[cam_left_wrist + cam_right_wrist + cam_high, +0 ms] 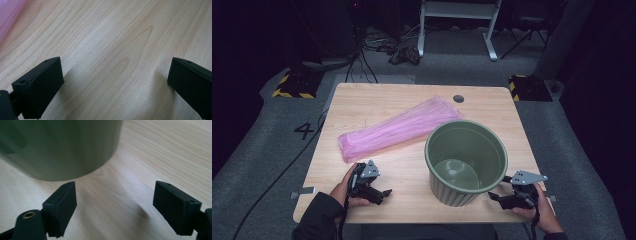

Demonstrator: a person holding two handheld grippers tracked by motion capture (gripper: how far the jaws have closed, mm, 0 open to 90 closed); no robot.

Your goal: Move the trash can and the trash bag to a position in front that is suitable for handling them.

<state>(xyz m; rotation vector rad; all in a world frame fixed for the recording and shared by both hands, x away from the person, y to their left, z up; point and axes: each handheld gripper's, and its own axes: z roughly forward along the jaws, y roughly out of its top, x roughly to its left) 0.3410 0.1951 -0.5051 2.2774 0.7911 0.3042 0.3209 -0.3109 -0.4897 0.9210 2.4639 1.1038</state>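
My wooden counter (362, 100) has a pink plastic bag bundle (397, 127) lying diagonally mid-counter, and a green bucket (466, 162) near the front right corner.

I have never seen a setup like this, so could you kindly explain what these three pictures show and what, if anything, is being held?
There is no robot here: a person holds a two-jaw gripper in each hand. The high view looks down on a wooden table. The left gripper is at its lower left and the right gripper at its lower right. The other two pictures come from cameras riding on each gripper, looking along its black jaws. On the table lie a pink bag, folded long, and an upright green bin, empty inside. Both grippers are open and hold nothing. The left gripper view looks onto bare wood with the bag's edge at its corner; the right gripper view faces the bin's wall close ahead.
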